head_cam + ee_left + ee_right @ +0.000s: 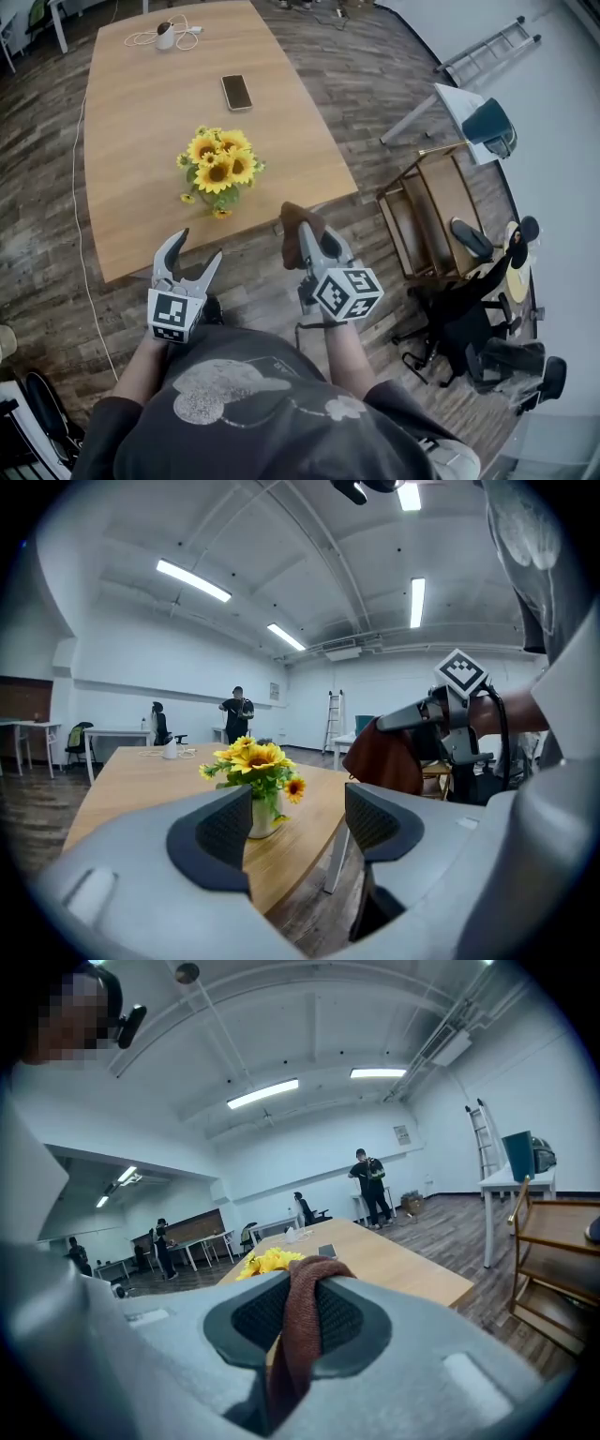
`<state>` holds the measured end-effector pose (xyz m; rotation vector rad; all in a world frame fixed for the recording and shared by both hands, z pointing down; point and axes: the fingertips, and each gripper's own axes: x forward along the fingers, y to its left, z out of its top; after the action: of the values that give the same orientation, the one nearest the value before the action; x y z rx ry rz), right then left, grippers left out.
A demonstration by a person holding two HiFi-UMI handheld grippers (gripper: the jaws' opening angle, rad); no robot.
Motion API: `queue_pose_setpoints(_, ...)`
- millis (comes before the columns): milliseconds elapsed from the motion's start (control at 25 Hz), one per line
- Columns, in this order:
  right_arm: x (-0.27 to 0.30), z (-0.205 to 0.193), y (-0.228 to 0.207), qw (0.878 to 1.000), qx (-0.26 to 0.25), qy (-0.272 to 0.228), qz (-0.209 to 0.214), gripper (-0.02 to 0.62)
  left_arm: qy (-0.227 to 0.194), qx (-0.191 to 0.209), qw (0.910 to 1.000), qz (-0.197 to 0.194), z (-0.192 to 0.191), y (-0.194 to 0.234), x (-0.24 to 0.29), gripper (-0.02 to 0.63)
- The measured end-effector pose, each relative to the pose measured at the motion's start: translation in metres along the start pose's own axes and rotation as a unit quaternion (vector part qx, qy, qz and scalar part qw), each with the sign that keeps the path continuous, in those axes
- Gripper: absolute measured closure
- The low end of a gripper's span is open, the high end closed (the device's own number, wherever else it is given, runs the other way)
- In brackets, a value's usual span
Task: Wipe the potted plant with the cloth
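The potted plant (pixel 218 173), a small bunch of sunflowers in a pale pot, stands upright near the front edge of the bench (pixel 150 103). It lies straight ahead of the person, between the lines of the two grippers: ahead and a little to the right of the left gripper (pixel 197 248), ahead and to the left of the right gripper (pixel 317 239). Both grippers are short of the bench edge and apart from the plant. I judge them about equally near, the left perhaps slightly closer to the pot.

The right gripper is clamped on the brown cloth (pixel 296 220). In the right gripper view the cloth (pixel 305 1326) is pinched between the pads and folds over their tips, with the yellow blooms (pixel 267 1262) just beyond and to its left. So the wiping hand has to travel forward and leftward to reach the leaves.

The left gripper stands open with nothing between its pads. In the left gripper view the plant (pixel 253 771) shows through the gap, well beyond the jaws.

The bench is pale wood, with a phone (pixel 237 92) further back and a white gadget with a cable (pixel 166 36) at the far end. The floor (pixel 375 84) is dark planks. A wooden rack (pixel 431 211) and a ladder (pixel 487 47) stand off to the right, and a few other people are far back in the hall.
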<state>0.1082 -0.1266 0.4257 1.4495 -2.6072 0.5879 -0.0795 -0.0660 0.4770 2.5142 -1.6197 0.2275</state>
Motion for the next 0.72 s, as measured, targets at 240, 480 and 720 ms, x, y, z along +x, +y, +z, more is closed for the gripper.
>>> queue_pose_setpoints(240, 0.025, 0.007, -0.018, 1.0, -0.011, 0.003, -0.016, 0.551, 0.022, 0.025, 0.9994, 0.01, -0.023, 0.013, 0.033, 0.157)
queue_pose_setpoints(480, 0.05, -0.002, -0.044, 1.0, -0.002, 0.029, -0.008, 0.551, 0.072, -0.003, 0.997, 0.029, -0.056, 0.008, 0.062, 0.13)
queue_pose_setpoints(720, 0.095, -0.012, -0.072, 0.997, 0.003, 0.071, 0.027, 0.551, 0.094, 0.01, 0.9914, 0.091, -0.076, 0.015, 0.098, 0.095)
